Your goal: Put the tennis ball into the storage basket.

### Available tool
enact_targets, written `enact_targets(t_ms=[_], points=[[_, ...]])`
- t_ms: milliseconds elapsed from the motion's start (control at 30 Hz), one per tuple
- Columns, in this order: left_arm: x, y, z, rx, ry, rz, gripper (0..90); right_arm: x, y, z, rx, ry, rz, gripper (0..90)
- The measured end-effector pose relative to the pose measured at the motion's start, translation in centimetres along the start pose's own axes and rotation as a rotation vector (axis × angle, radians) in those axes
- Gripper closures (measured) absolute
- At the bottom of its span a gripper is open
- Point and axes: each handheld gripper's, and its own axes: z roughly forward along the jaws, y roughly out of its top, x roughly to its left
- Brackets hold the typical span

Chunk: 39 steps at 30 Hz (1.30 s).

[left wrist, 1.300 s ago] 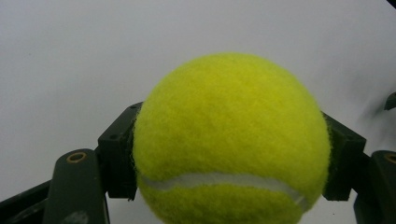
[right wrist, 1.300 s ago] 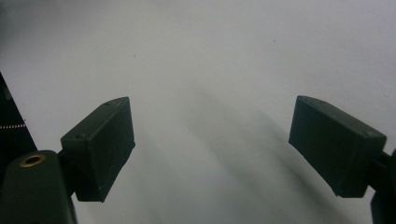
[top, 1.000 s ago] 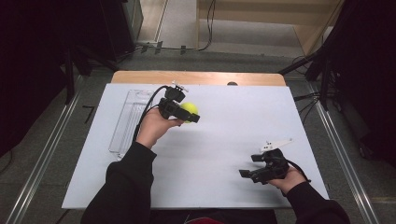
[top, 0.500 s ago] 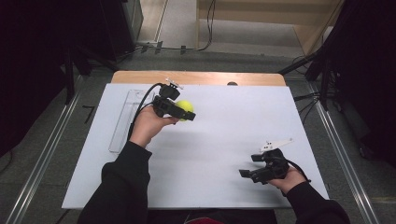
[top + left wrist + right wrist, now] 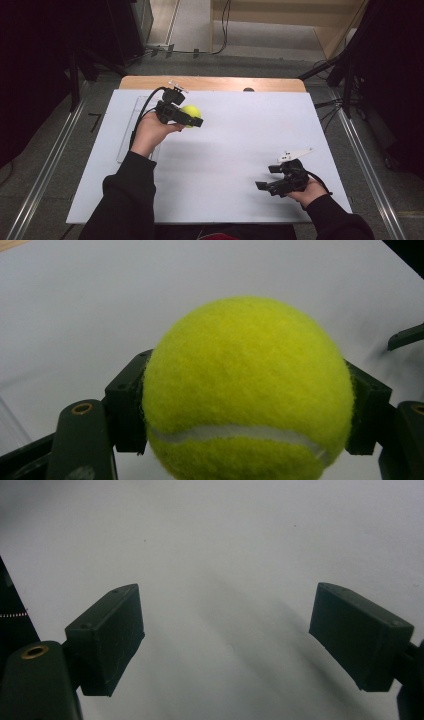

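A yellow-green tennis ball (image 5: 191,115) is held above the white table top (image 5: 240,135) at the back left. My left gripper (image 5: 192,120) is shut on it, and in the left gripper view the tennis ball (image 5: 247,390) sits squeezed between both black jaws. My right gripper (image 5: 267,177) rests low near the front right of the table, jaws wide apart. The right gripper (image 5: 225,640) has nothing between its pads in its own view, only bare white surface.
A clear flat tray (image 5: 131,127) lies along the table's left side, partly under the left arm. A wooden strip (image 5: 210,83) runs along the far edge. Metal rails (image 5: 372,165) flank the table on the floor.
The left gripper has carried the ball a little leftward and away from me. The right gripper has stayed in place.
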Motion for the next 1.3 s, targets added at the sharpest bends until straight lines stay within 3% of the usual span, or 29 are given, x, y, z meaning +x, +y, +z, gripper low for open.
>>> enact_targets(t_ms=[567, 1300], points=[[0.8, -0.7, -1.1, -0.007, 0.013, -0.017, 26.4, 0.0, 0.3, 0.2, 0.004, 0.007, -0.013, 12.3], [2.4, -2.0, -2.9, -0.015, 0.063, -0.053, 26.4, 0.0, 0.7, 0.4, 0.005, 0.013, -0.016, 12.3]])
